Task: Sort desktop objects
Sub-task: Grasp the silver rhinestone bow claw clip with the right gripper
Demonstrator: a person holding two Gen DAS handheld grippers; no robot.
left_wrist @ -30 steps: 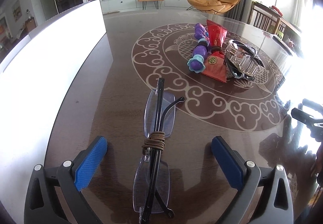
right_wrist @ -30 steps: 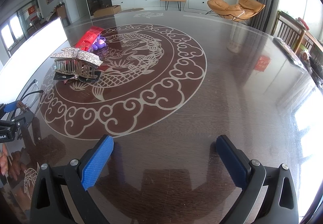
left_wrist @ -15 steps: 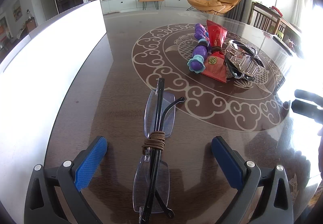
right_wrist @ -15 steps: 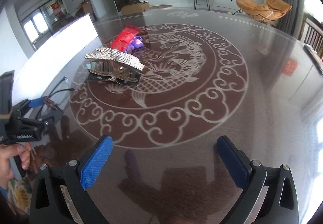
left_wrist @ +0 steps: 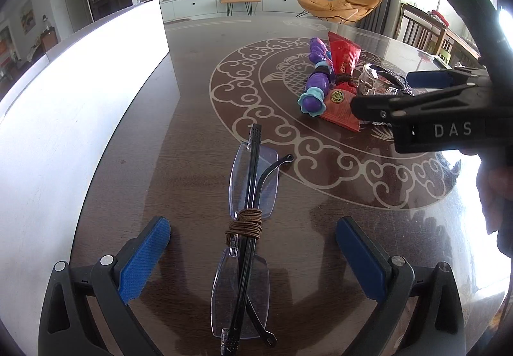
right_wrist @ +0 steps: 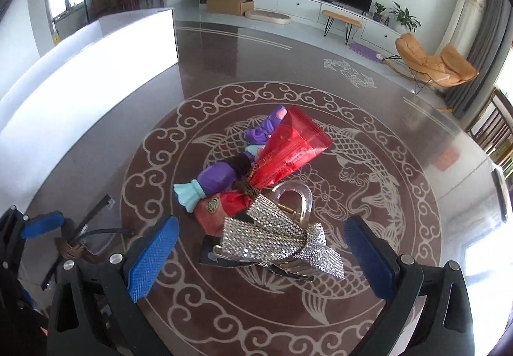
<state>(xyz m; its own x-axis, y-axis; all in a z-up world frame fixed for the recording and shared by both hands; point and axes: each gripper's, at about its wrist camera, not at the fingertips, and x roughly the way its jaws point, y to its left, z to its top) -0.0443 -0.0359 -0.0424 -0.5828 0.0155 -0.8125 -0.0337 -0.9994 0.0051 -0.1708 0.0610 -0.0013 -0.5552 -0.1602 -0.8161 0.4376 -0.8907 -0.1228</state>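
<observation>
So the left gripper, black frame with blue ribbed pads, is sitting low over the dark glossy wooden table with its fingers spread wide, nothing pinched. Lying right in the gap between them is a folded pair of rimless glasses with thin black arms, and a brown cord wound around the middle of the frame. The glasses run lengthwise away from the gripper, not touching either pad.

The right gripper, same black-and-blue build, is also wide open and holding nothing. It hangs over a sparkly rhinestone-covered hair claw clip with a clear plastic body, which sits between its two fingers without contact as far as I can see. From the left wrist view you can see that right gripper poking in from the right edge, partly covering the clip.

Just past the clip, touching or overlapping it, is a little pile: a red foil snack packet with a gold round emblem, a bigger shiny red cone-shaped wrapper, and a purple plastic toy with teal flower-shaped ends. All of that sits on the pale fish-and-cloud pattern inlaid in the table's centre.

The glasses are well apart from the pile, off toward the left side near a bright white panel along the table edge.
</observation>
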